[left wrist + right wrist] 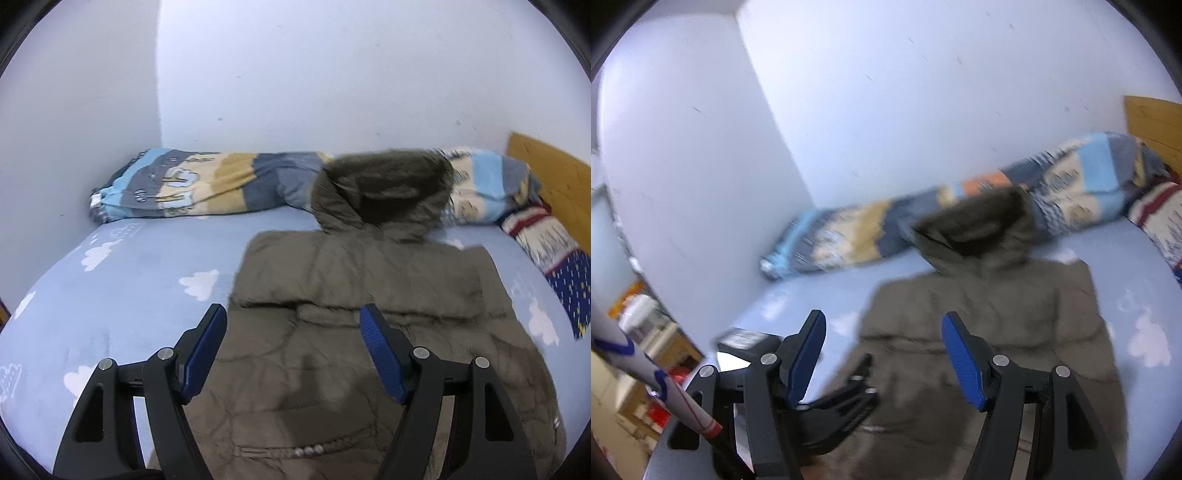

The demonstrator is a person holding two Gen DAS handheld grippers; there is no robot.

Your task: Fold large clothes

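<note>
Olive coat (354,295) flat on bed (110,288), below both spread, empty claws (293,325) (884,332).

Two pairs of black plastic tongs with blue pads

The left tongs (293,325) and right tongs (884,332) look alike: two curved black arms with triangular cut-outs, round silver pivot screws at the joints, and flat, ribbed blue pads (380,356) lining the inner faces of the fingers.
</note>
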